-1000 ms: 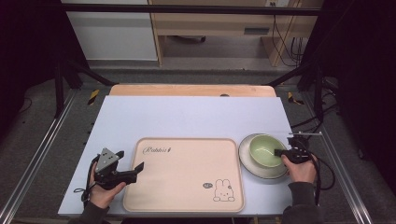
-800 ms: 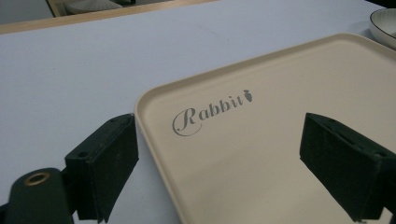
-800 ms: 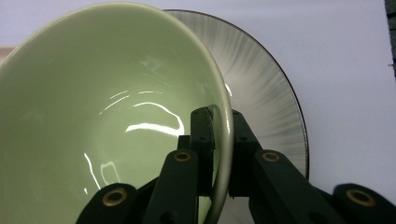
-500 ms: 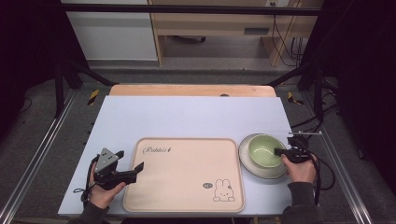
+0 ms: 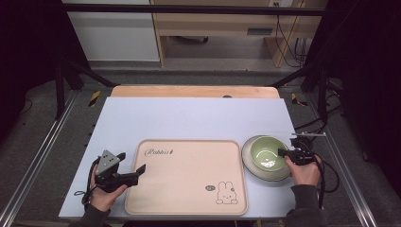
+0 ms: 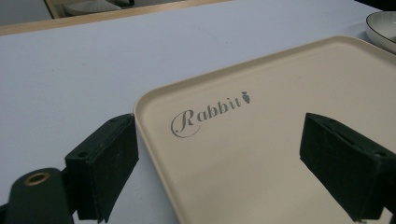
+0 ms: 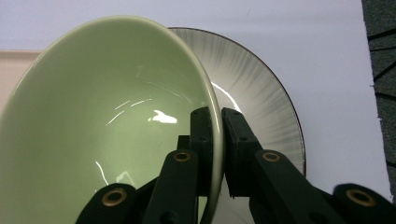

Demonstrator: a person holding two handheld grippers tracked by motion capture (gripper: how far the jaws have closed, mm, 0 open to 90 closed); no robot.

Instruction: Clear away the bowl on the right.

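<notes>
A green bowl (image 5: 265, 154) (image 7: 107, 116) rests on a grey-white plate (image 5: 282, 172) (image 7: 261, 93) at the right of the table. My right gripper (image 5: 286, 152) (image 7: 217, 140) is shut on the bowl's right rim, one jaw inside and one outside. A beige tray (image 5: 189, 175) (image 6: 261, 140) printed with "Rabbit" and a bunny lies at the front middle. My left gripper (image 5: 135, 171) (image 6: 233, 158) is open, held low at the tray's left edge, its jaws straddling the tray's near-left corner without touching it.
A pale blue mat (image 5: 189, 118) covers the table, with a wooden strip (image 5: 194, 91) along the far edge. Dark floor and metal rails (image 5: 38, 151) flank both sides. A cable (image 5: 331, 177) trails from the right gripper.
</notes>
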